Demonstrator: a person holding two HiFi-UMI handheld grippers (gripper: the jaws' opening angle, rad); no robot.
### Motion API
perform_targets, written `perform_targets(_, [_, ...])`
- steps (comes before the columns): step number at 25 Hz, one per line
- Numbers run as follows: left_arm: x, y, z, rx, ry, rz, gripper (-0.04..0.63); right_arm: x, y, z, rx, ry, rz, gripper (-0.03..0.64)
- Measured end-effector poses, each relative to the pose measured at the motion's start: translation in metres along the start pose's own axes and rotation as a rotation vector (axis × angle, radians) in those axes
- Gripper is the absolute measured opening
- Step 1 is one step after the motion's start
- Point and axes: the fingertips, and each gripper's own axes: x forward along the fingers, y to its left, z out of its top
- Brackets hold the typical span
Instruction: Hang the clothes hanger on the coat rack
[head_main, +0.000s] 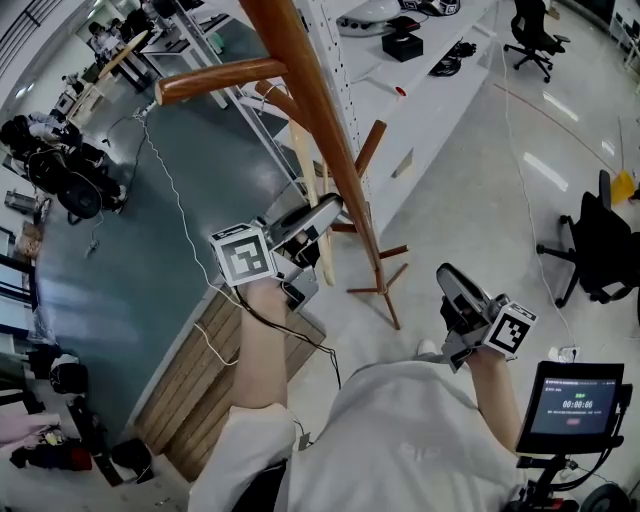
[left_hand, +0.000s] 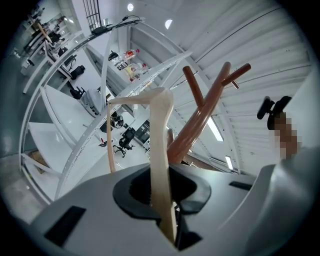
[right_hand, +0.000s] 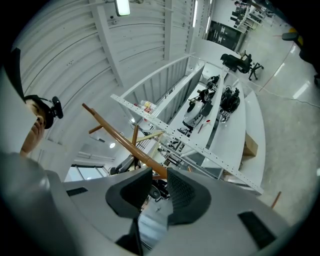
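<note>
Your left gripper (head_main: 325, 212) is clamped on a pale wooden hanger (left_hand: 160, 140), held close against the brown coat rack (head_main: 335, 170). In the left gripper view the hanger's flat, unvarnished arm rises straight out of the jaws. It bends at a rounded shoulder and runs off to the left, where a thinner bar (left_hand: 110, 137) of the same light wood drops down from it. The grain is plain and cream-coloured, much lighter than the glossy reddish-brown rack just behind it. No view shows the hanger's hook.

From the head view the hanger stands just left of the rack's slanting pole and below a thick peg (head_main: 230, 80) that juts out to the left. Whether hanger and pole touch cannot be told.

Your right gripper (head_main: 455, 290) is held to the right of the rack, well apart from it. Its jaws stand a little apart with nothing between them. A small screen (head_main: 572, 403) sits near you on the right.
</note>
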Motion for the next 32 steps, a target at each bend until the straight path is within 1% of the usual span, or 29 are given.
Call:
perform_targets(4, [0.0,0.005,-0.01,0.022,0.012,0.006,0.048,-0.005,-0.004,-0.002,0.005,0.003,0.001,0.097])
perform_targets(8, [0.004,0.0,-0.019,-0.006,0.017,0.017,0.048,-0.01,-0.005,0.0,0.007,-0.004,0.008,0.097])
perform_targets(13, [0.008,0.002,-0.036,0.025,0.048,0.034,0.048,-0.016,-0.012,-0.004,0.015,-0.006,0.002,0.097])
perform_targets(16, [0.01,0.0,-0.045,0.027,0.056,0.032,0.048,-0.02,-0.014,-0.006,0.017,-0.003,0.004,0.097])
perform_targets(20, [0.012,-0.003,-0.05,0.015,0.033,0.015,0.048,-0.023,-0.018,-0.007,0.015,-0.001,0.015,0.097])
perform_targets(24, [0.012,-0.004,-0.048,0.026,0.007,0.033,0.049,-0.029,-0.022,-0.011,0.023,0.002,0.007,0.097])
perform_targets(27, [0.012,-0.001,-0.046,0.069,-0.007,0.066,0.049,-0.029,-0.021,-0.01,0.022,0.002,0.011,0.097])
perform_targets(31, [0.012,-0.005,-0.047,0.189,0.002,0.09,0.057,-0.03,-0.022,-0.009,0.024,-0.001,0.011,0.097])
perform_targets(32, [0.012,-0.006,-0.047,0.206,0.004,0.093,0.06,-0.03,-0.023,-0.009,0.025,-0.001,0.012,0.097])
